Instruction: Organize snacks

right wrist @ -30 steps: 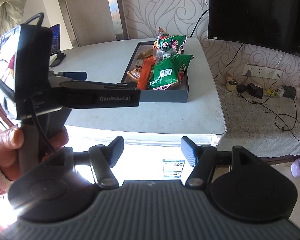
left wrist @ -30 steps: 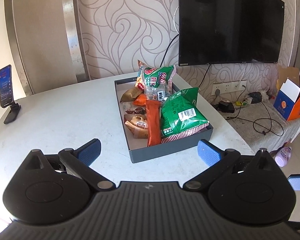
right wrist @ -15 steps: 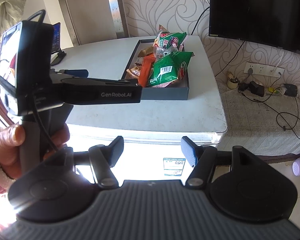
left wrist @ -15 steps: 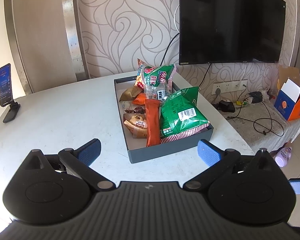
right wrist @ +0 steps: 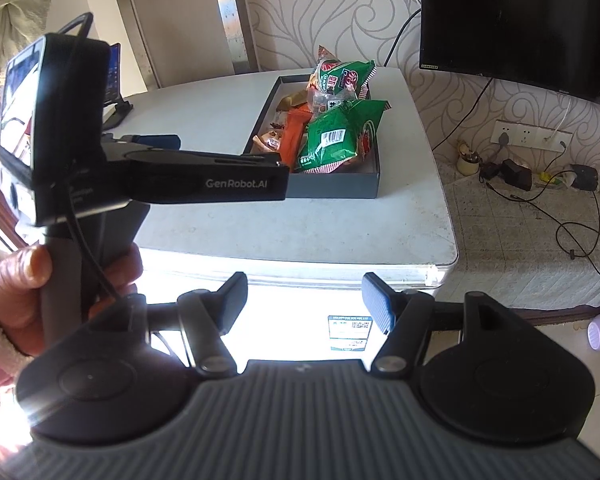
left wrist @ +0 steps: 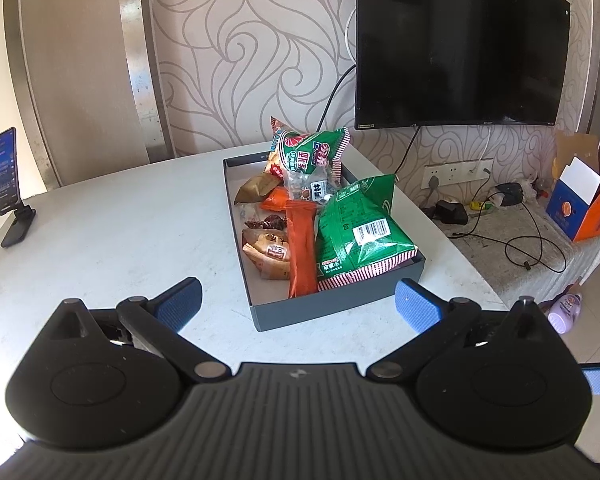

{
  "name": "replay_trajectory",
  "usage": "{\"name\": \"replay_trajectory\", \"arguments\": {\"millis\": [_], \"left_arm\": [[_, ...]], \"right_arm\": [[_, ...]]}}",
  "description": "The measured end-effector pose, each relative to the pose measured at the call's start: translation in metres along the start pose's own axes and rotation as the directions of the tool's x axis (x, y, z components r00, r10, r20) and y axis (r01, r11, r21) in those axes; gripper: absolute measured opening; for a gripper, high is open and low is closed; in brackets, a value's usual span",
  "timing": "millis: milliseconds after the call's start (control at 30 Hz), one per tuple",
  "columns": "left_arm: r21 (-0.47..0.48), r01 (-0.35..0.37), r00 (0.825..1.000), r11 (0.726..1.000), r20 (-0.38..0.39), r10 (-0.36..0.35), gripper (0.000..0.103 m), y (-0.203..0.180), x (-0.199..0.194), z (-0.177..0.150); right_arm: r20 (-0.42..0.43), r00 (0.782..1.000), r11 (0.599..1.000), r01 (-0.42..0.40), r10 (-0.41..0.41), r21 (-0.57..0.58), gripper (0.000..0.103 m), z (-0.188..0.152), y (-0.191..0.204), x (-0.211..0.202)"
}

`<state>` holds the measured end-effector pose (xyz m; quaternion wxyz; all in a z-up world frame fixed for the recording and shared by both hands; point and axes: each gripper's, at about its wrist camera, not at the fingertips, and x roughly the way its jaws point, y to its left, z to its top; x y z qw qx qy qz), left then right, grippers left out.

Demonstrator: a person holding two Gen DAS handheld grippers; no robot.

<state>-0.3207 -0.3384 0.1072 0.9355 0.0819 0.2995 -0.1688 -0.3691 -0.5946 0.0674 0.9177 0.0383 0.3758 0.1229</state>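
On the white counter (left wrist: 112, 232), toward its right edge under the wall TV (left wrist: 456, 40), sits the dark grey box (left wrist: 336, 300), a shallow open-top tray, long side running away from the camera. All snacks are inside the box. Nearest the box's front wall: large green bag (left wrist: 360, 232) with white barcode label and red-striped hem, leaning on the right wall and overhanging the rim. Just left of it, a long orange stick pack (left wrist: 301, 252) lying lengthwise, its near end reaching the front wall. Left of the stick pack, a tan wrapped pastry (left wrist: 268, 254); behind that, small dark-red wrapped bits. At the box's far end, a green-and-red bag (left wrist: 310, 152) stands upright, with a clear packet (left wrist: 310, 190) propped in front of it, and a brown wrapper plus an orange pack low to the left.

Left tool (left wrist: 298, 302): jaws spread wide, blue pads empty, hovering short of the box's near wall. Right tool (right wrist: 304, 304): jaws apart, nothing between them, off the counter's front edge, well back from the box. Hand (right wrist: 16, 284) grips the left tool's handle. Phone on stand (left wrist: 6, 184) far left of the box.
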Motion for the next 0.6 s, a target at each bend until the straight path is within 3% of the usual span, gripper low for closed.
{"name": "replay_trajectory", "arguments": {"millis": [600], "left_arm": [[-0.016, 0.014, 1.0, 1.0, -0.006, -0.014, 0.103, 0.0014, 0.0077, 0.0018]], "right_arm": [[-0.01, 1.0, 1.0, -0.009, 0.009, -0.004, 0.065, 0.0035, 0.0003, 0.0038]]}}
